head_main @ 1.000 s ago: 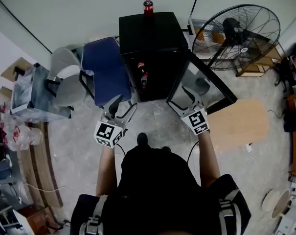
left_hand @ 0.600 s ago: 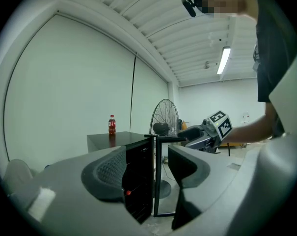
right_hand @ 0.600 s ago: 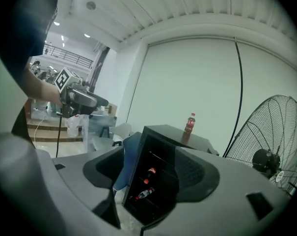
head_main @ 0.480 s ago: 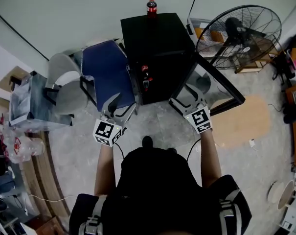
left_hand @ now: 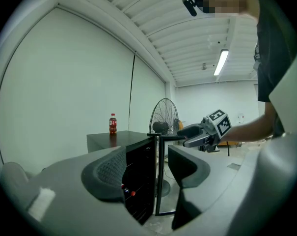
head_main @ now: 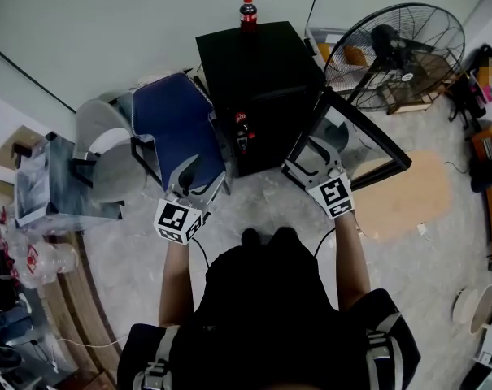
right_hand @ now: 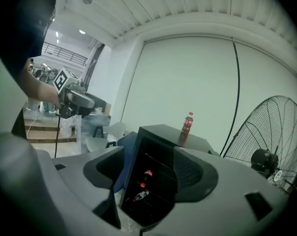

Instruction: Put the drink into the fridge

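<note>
A cola bottle (head_main: 247,11) with a red label stands upright on top of the black fridge (head_main: 258,55). The fridge's glass door (head_main: 359,136) hangs open to the right, and several bottles (head_main: 241,132) lie on its shelves. My left gripper (head_main: 202,178) is open and empty in front of the fridge's left side, next to the blue chair. My right gripper (head_main: 311,154) is open with nothing between its jaws, close to the inner face of the door. In the right gripper view the bottle (right_hand: 187,123) is far beyond the jaws, and the shelf bottles (right_hand: 141,194) show between them.
A large floor fan (head_main: 392,47) stands right of the fridge. A blue chair (head_main: 176,128) and a grey chair (head_main: 107,136) crowd the fridge's left side, with a clear box (head_main: 46,177) further left. A wooden board (head_main: 412,193) lies on the floor at right.
Both grippers stay almost where they were, in front of the open fridge. The view has shifted a little, and a second foot now shows below them.
</note>
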